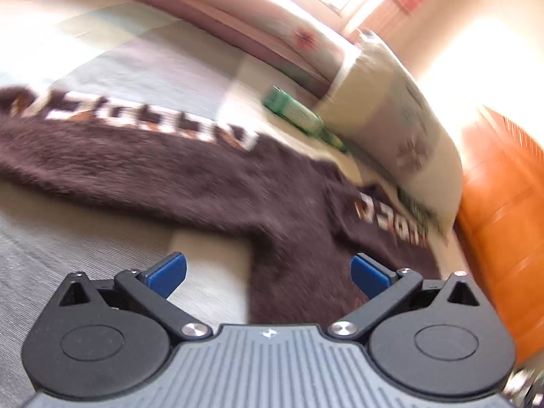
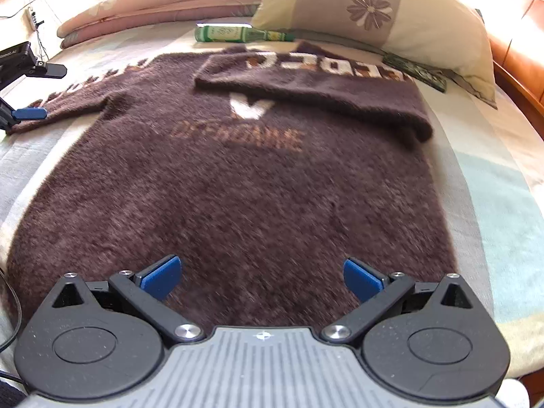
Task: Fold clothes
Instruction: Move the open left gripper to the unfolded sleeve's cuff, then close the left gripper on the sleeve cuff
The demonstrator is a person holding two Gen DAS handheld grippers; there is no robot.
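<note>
A fuzzy dark brown sweater (image 2: pixel 238 187) with white letters lies flat on the bed. Its right sleeve (image 2: pixel 316 81) is folded across the chest. Its left sleeve (image 2: pixel 78 98) stretches out to the left; it also shows in the blurred left wrist view (image 1: pixel 136 170). My right gripper (image 2: pixel 261 280) is open and empty, low over the sweater's hem. My left gripper (image 1: pixel 268 277) is open and empty, close to the sweater's side by the left sleeve. It also shows in the right wrist view (image 2: pixel 29 114), by the left cuff.
A green glass bottle (image 2: pixel 238 33) lies above the sweater's collar. A flowered pillow (image 2: pixel 374 13) sits at the head of the bed, with a rolled pink quilt (image 2: pixel 153 3) to its left. An orange wooden bed frame (image 1: pixel 503 231) borders the bed. Cables (image 2: pixel 10 306) hang at left.
</note>
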